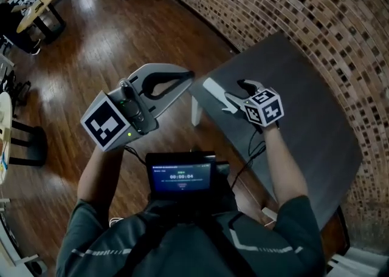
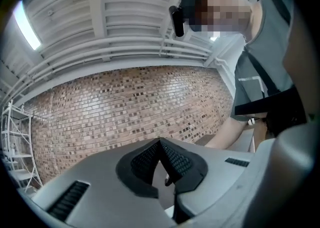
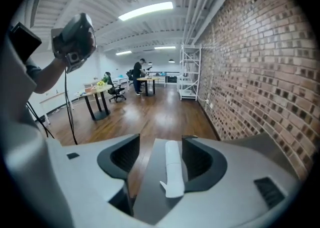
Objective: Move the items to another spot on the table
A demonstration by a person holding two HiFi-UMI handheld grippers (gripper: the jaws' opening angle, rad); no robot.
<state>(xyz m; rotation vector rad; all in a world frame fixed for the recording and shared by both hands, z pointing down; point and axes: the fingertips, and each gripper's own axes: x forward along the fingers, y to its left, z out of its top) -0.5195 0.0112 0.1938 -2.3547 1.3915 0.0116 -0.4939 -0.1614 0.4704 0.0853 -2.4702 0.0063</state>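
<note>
Leftmost, the left gripper, a grey two-jaw tool with black ribbed pads, is held raised beside the table's edge, above the brown wooden floor. The left gripper view shows its pads meeting at their tips with nothing between them.

Centre: the task's item, a slim white plastic stick with a small tab at its near end, lies flat on the dark grey matte table, close to the corner that faces the floor.

Right: the right gripper stands low over the tabletop with its jaws wide apart, one on each side of the stick. The stick sits nearer the right-hand pad, and neither pad appears to press on it, so it rests on the table and is not held.

Hazards, judged from this layout: the stick looks light and lies near the edge. A sideways brush from a pad, or a closing bite taken off-centre, could roll or flick it over the edge onto the floor. A grip near its very end could also let it pivot and slip out when lifted.
</note>
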